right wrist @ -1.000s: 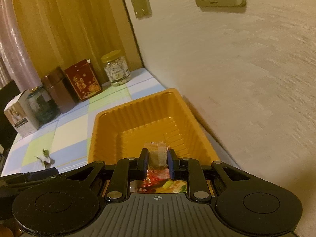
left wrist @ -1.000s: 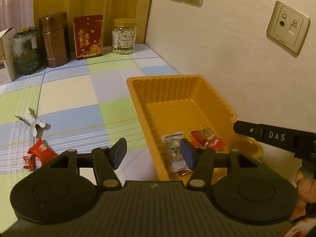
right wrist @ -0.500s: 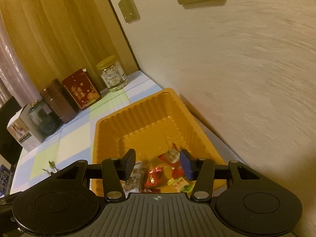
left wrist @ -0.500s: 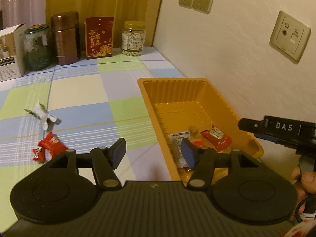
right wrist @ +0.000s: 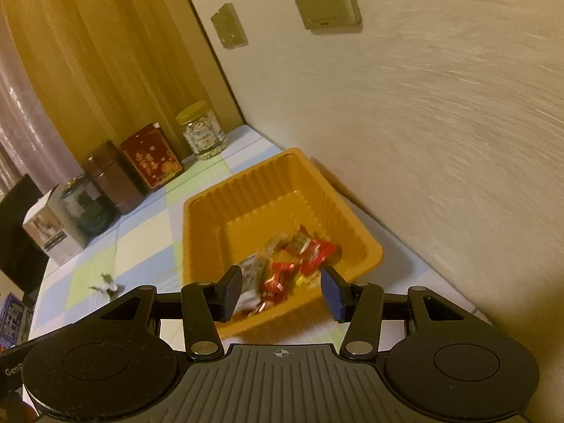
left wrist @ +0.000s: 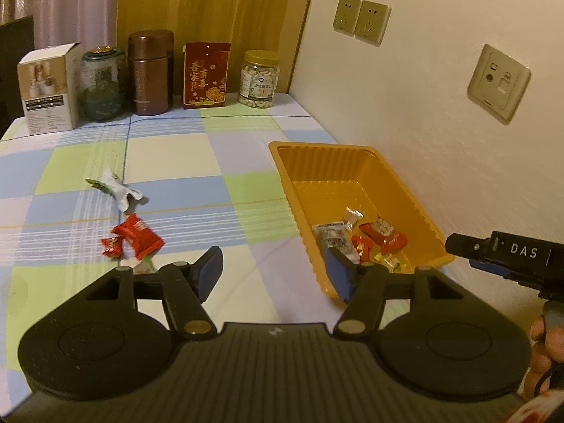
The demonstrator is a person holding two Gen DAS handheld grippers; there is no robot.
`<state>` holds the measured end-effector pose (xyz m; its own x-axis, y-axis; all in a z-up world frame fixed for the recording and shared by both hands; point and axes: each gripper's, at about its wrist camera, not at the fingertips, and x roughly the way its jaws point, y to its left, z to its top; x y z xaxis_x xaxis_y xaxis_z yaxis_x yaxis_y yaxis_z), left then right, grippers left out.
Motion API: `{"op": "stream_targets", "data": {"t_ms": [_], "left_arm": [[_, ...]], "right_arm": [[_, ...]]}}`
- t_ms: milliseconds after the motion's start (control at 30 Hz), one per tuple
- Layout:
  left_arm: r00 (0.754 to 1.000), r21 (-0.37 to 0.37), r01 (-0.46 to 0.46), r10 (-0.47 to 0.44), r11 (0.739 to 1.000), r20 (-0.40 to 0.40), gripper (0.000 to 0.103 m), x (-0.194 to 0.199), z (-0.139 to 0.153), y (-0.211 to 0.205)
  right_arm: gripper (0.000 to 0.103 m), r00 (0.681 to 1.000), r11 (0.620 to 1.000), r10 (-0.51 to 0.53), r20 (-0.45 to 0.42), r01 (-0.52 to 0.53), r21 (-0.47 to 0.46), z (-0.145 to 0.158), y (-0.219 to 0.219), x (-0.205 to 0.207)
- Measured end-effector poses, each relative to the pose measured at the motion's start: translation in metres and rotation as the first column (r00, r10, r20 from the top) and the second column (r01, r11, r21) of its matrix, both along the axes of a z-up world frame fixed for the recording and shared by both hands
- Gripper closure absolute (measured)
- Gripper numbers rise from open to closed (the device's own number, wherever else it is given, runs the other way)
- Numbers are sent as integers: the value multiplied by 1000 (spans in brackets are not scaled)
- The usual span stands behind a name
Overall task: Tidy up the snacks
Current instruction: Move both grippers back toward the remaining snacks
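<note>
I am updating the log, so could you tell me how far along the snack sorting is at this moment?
Partly done. Several wrapped snacks already lie in the orange tray, among them a red packet. Nothing is in hand: the left gripper and the right gripper are both open and empty. Left on the checked tablecloth: a white wrapper, a large red packet and a small red candy.

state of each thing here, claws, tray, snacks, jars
left claw: open, empty
right claw: open, empty
orange tray: upright, several snacks inside
red snack packets: loose on the tablecloth
white wrapper: crumpled, on the tablecloth
nut jar: upright, yellow lid on
brown canister: upright, closed
</note>
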<state>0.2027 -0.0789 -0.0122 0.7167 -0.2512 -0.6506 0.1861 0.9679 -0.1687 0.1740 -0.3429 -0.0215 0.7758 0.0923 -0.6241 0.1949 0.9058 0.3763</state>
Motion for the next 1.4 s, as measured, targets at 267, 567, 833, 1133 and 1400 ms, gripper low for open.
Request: {"op": "stream_targets", "data": {"t_ms": [267,567,833,1133,1400], "left_arm": [[1000,10,-15,15,1000,21,40,-39,12,24],[996,14,-81,81,997,26,40,-72,16,68],[988,17,-155,154,988,27,40,-86,15,109],[976,20,-218,218,976,22,40,-90,12,139],[971,16,-241,240,971,17,40,-87,8,151]], "right_arm": [[53,999,999,39,14,-39,-8,13,32,-31],[53,994,993,111,22,-110,-30,19,72,-50],[53,987,986,161,26,-160,-42,22,97,-52],[53,977,976,212,20,-211,-61,21,120,-48],[53,968,966,250,10,-248,-73,16,136,-43]]}}
